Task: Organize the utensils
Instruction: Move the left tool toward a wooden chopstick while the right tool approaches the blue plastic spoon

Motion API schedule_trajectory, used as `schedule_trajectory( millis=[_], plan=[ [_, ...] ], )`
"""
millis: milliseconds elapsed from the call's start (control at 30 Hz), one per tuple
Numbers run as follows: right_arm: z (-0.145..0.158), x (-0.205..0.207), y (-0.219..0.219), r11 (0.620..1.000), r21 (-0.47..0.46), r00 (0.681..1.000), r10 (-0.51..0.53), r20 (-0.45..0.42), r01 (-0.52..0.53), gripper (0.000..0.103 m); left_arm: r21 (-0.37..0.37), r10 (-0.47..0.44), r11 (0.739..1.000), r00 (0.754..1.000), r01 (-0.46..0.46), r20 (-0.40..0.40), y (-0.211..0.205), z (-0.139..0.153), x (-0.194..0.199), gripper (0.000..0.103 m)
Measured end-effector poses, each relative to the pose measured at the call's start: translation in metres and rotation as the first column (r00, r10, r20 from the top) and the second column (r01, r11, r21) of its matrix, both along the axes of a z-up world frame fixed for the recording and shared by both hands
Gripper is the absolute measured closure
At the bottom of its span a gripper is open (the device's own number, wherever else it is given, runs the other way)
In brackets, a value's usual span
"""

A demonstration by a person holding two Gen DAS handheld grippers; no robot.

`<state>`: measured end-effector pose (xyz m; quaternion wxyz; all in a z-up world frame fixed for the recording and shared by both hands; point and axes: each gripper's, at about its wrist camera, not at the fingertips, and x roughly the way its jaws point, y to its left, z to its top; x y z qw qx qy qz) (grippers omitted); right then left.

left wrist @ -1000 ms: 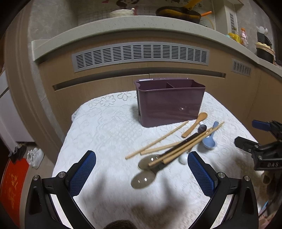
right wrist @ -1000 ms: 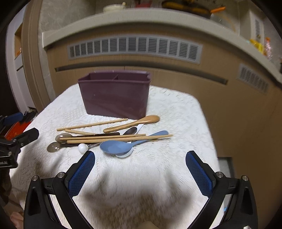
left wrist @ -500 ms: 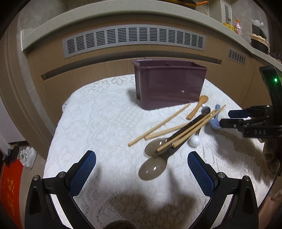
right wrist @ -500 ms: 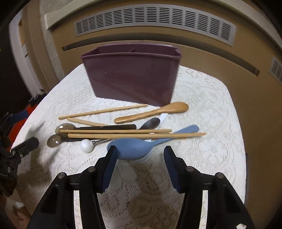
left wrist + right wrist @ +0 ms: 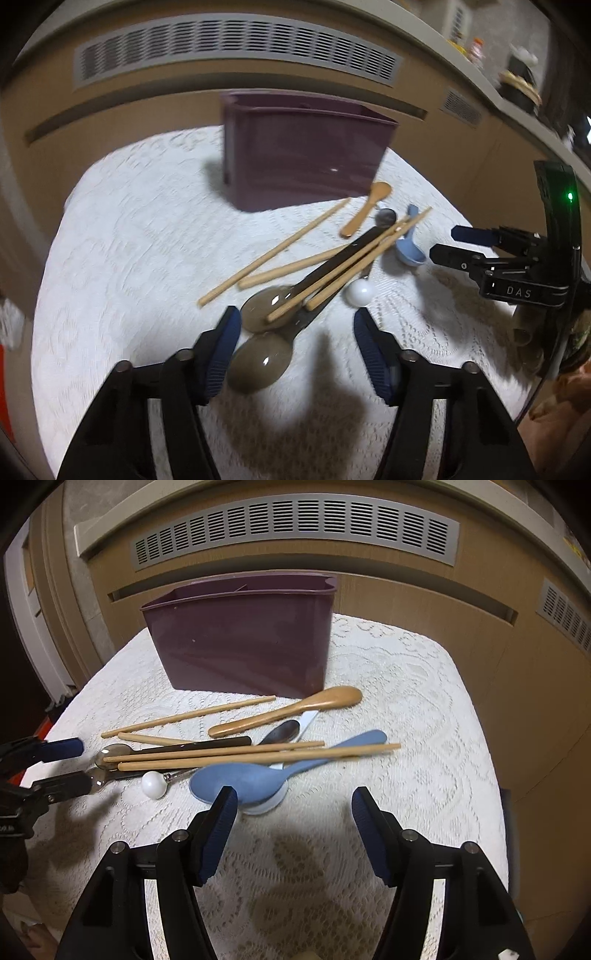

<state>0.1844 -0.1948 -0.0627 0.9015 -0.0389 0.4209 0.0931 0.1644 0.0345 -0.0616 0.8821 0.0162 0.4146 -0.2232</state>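
Both grippers stand over the utensil pile on the lace-covered table (image 5: 424, 701), each with jaws parted and nothing held. The left gripper (image 5: 297, 345) sits low at the near end of the pile, its pads flanking the bowls of two smoky translucent spoons (image 5: 264, 363), which suggests these are its intended pick. The right gripper (image 5: 290, 825) hovers just short of the blue spoon (image 5: 251, 779), whose bowl rests on a white one beneath; the left fingertip is nearly at the bowl's edge. Several wooden chopsticks (image 5: 258, 755) lie across the spoon handles, so anything drawn from under them is likely to drag its neighbours. A wooden spoon (image 5: 291, 709) and a white-knobbed utensil (image 5: 154, 784) lie in the same heap. The purple divided caddy (image 5: 240, 642) stands upright behind the pile; what it holds cannot be seen, and every visible utensil lies outside it.
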Motion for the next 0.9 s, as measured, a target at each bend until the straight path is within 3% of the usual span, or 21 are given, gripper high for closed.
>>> schedule_trajectory(
  millis=[133,233,367,433,533,600,667,700,800,900],
  plan=[
    [-0.006,-0.004,-0.008,1.0,0.013,1.0,-0.019,-0.001,0.019,0.039,0.082,-0.107,0.991,0.994,0.104,0.026,-0.029,0.006,0.012,0.063],
    [-0.007,-0.007,-0.011,0.999,0.026,1.0,-0.019,0.009,0.019,0.039,0.12,-0.186,0.975,0.983,0.185,-0.002,-0.052,0.006,0.025,0.064],
    [-0.004,-0.014,-0.014,1.0,0.016,0.999,-0.021,0.042,0.02,0.039,0.2,-0.314,0.927,0.948,0.317,-0.048,-0.088,0.002,0.039,0.064],
    [-0.003,-0.017,-0.017,1.0,0.015,0.998,-0.025,0.052,0.024,0.039,0.221,-0.342,0.909,0.935,0.354,-0.091,-0.101,-0.005,0.046,0.067],
    [-0.003,-0.02,-0.023,0.999,0.023,0.998,-0.03,0.058,0.029,0.039,0.254,-0.332,0.901,0.936,0.351,-0.118,-0.115,-0.013,0.057,0.069],
    [-0.005,-0.021,-0.026,0.999,0.032,0.998,-0.036,0.057,0.034,0.038,0.278,-0.317,0.901,0.943,0.333,-0.101,-0.124,-0.014,0.061,0.069],
    [-0.005,-0.022,-0.028,0.999,0.039,0.997,-0.039,0.059,0.037,0.038,0.295,-0.297,0.904,0.951,0.31,-0.089,-0.13,-0.014,0.061,0.085],
    [-0.004,-0.023,-0.029,0.998,0.042,0.997,-0.04,0.062,0.037,0.038,0.283,-0.275,0.914,0.957,0.29,-0.094,-0.13,-0.013,0.062,0.087],
    [-0.001,-0.026,-0.03,0.999,0.045,0.997,-0.033,0.077,0.03,0.038,0.187,-0.217,0.954,0.97,0.234,-0.106,-0.113,-0.001,0.06,0.096],
    [0.0,-0.028,-0.029,0.999,0.036,0.997,-0.016,0.079,0.013,0.037,0.09,-0.165,0.981,0.983,0.172,-0.075,-0.09,0.015,0.046,0.097]
  ],
)
